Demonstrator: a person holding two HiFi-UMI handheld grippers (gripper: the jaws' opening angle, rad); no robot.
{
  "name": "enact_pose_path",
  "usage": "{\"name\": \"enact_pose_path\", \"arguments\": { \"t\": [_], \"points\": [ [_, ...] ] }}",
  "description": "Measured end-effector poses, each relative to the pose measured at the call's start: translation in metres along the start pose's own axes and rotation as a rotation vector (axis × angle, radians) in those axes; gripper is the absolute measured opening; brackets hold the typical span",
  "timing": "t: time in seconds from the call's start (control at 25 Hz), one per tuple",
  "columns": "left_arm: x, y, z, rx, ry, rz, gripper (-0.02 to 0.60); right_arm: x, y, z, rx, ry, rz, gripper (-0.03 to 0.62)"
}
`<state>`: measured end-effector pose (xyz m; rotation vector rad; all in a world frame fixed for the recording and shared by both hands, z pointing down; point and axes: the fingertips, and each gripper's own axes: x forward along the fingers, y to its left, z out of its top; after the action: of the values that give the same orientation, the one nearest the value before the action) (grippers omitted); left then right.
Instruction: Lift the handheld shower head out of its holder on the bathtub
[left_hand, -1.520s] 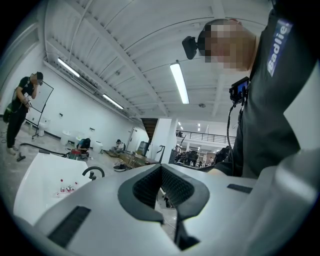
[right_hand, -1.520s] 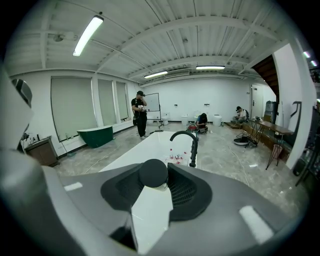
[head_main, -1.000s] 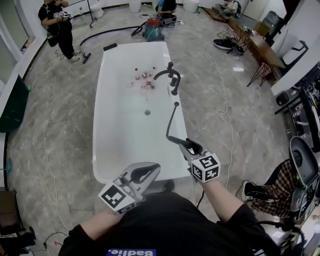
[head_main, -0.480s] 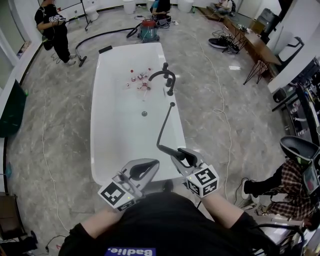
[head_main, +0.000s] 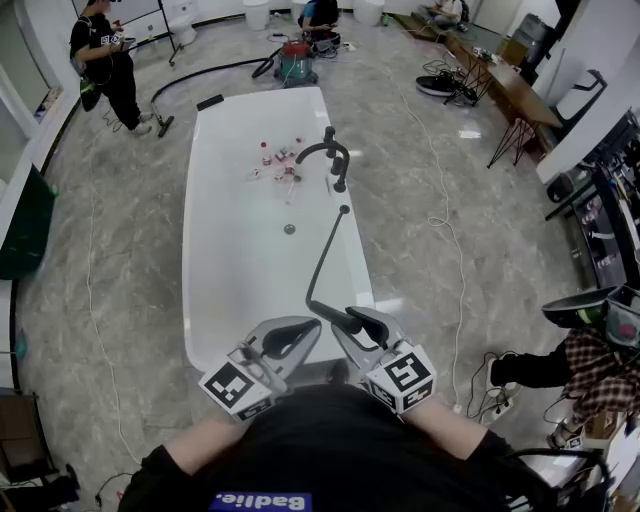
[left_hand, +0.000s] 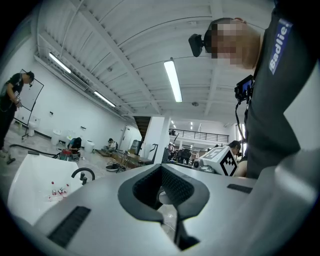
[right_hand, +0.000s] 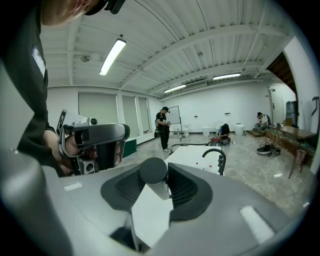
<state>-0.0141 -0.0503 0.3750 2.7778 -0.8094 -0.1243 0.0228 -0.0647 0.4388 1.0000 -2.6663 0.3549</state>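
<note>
Our right claw is clamped on the handle of the shower head: in the right gripper view the round handle sits squarely between the two dark pads, which press on it from both sides. The shower head is lifted clear of the bathtub, above the tub's near end. It juts out past the claw's tips, up and to the left in the head view. From it the dark hose runs away ahead of the claw to a small fitting on the tub's right rim. Farther ahead on that same rim, well apart from the claw, stands the black faucet. A few small bottles lie inside the tub just to its left.

Our left claw sits just to the left of the right one, pointing level. Its jaws are drawn together at the tips, and the hollow between its pads has nothing in it. Far ahead of both claws, past the tub, a red vacuum cleaner stands on the floor.
</note>
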Motion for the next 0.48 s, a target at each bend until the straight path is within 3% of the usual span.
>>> {"name": "enact_pose_path", "arguments": {
  "t": [0.28, 0.48],
  "points": [
    [0.009, -0.0073, -0.0014, -0.005, -0.009, -0.006, 0.0, -0.0042, 0.0029, -0.0011, -0.014, -0.01, 0.008, 0.132],
    [0.0068, -0.009, -0.0109, -0.008, 0.048, -0.025, 0.0, 0.0027, 0.0, -0.004, 0.001, -0.005, 0.01, 0.132]
  ]
}}
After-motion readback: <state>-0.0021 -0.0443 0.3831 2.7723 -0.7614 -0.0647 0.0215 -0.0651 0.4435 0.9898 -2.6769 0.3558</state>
